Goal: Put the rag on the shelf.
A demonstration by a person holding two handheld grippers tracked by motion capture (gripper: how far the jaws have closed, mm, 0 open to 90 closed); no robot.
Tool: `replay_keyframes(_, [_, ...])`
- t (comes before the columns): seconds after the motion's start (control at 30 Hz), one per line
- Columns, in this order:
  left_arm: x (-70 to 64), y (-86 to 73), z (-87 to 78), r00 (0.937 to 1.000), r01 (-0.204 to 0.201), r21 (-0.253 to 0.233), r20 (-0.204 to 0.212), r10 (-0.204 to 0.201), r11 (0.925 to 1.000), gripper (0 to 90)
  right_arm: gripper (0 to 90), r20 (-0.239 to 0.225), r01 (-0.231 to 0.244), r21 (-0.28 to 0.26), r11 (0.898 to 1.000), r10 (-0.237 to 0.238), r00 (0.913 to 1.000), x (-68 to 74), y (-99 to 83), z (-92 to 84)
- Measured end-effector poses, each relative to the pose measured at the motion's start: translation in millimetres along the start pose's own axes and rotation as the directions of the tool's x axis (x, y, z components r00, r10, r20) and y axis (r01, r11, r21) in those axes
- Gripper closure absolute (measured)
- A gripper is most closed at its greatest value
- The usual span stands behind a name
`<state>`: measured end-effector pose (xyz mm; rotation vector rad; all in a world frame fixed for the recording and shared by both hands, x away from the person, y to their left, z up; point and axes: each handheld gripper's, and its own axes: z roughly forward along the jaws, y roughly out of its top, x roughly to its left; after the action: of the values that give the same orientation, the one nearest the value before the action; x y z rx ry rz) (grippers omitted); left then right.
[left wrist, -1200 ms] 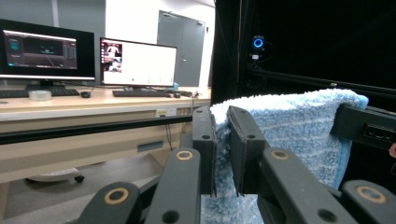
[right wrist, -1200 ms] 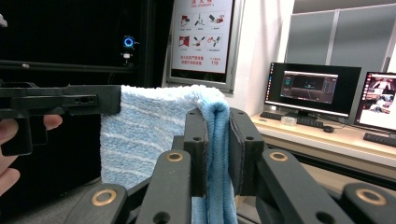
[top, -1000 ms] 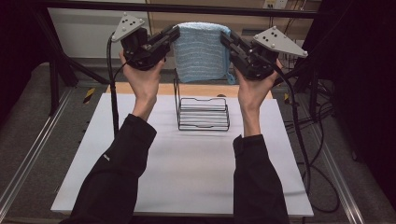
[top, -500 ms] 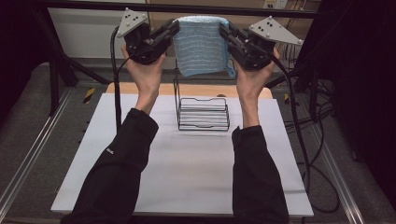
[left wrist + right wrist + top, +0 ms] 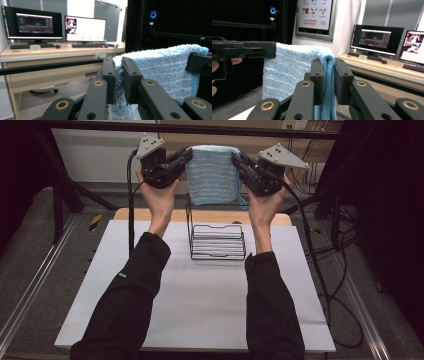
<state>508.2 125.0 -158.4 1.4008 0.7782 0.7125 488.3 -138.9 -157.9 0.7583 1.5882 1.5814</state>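
Note:
A light blue striped towel (image 5: 212, 175) hangs folded in the air between my two grippers, high above the far side of the table. My left gripper (image 5: 186, 157) is shut on the towel's upper left corner, and its own view shows the pads pinching the towel (image 5: 160, 67) edge at the left gripper (image 5: 119, 82). My right gripper (image 5: 238, 161) is shut on the upper right corner; in its own view the towel (image 5: 292, 72) fold sits between the jaws of the right gripper (image 5: 328, 82). A black wire rack (image 5: 217, 241) stands on the white table below the towel.
The white table top (image 5: 195, 305) lies under my forearms, with a wooden board (image 5: 150, 215) along its far edge. Black frame bars cross above and at the left. Cables (image 5: 320, 265) trail down the right side. Desks with monitors (image 5: 37, 23) stand beyond.
Both hands have drifted a little away from me and slightly down, carrying the stretched towel with them. Both grips stay the same.

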Motion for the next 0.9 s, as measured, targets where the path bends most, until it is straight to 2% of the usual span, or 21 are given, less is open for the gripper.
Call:
replay_keyframes(0.2, [-0.7,-5.1,6.9,1.0000,-0.005,0.013,0.002,0.005,0.9999,81.0,79.4,0.003,-0.029,0.015,0.999,0.029,0.9996,-7.3,-11.5,2.0])
replay_keyframes(0.37, [-1.4,-8.1,12.6,1.0000,-0.006,0.024,0.004,0.006,0.9997,81.0,79.5,0.010,-0.022,0.021,1.000,0.022,0.9997,-10.4,-14.0,2.5])
replay_keyframes(0.63, [-3.5,-24.8,18.4,0.9993,-0.036,0.079,0.014,0.035,0.9962,80.9,79.4,0.017,-0.041,0.058,0.997,0.041,0.9990,-16.2,-31.8,1.1])
replay_keyframes(0.9, [-1.9,-42.2,14.5,0.9980,-0.032,0.105,0.057,0.026,0.9940,80.8,79.3,0.003,-0.069,0.085,0.994,0.069,0.9976,-16.7,-49.3,-4.5])
